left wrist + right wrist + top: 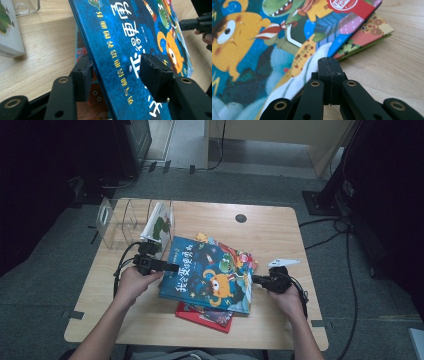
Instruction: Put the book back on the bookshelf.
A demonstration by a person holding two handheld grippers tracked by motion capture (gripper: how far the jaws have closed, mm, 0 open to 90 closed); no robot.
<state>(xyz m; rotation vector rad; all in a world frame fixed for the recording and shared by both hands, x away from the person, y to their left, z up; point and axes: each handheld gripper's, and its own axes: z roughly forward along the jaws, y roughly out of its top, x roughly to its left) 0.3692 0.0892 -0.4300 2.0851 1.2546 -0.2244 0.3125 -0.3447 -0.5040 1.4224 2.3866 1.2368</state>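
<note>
Your left gripper (115, 72) straddles the spine edge of one blue hardcover picture book (210, 272), jaws apart. Your right gripper (329, 65) is closed at its opposite edge. The book tops a stack of three on the wooden table (280, 230); one white book (159, 227) stands in the clear acrylic rack (117, 222).

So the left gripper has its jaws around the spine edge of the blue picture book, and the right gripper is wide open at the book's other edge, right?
Not quite. The left gripper does straddle the blue picture book, but the right gripper is not wide open: the right gripper view shows its jaws pressed together at the book's edge.
</note>
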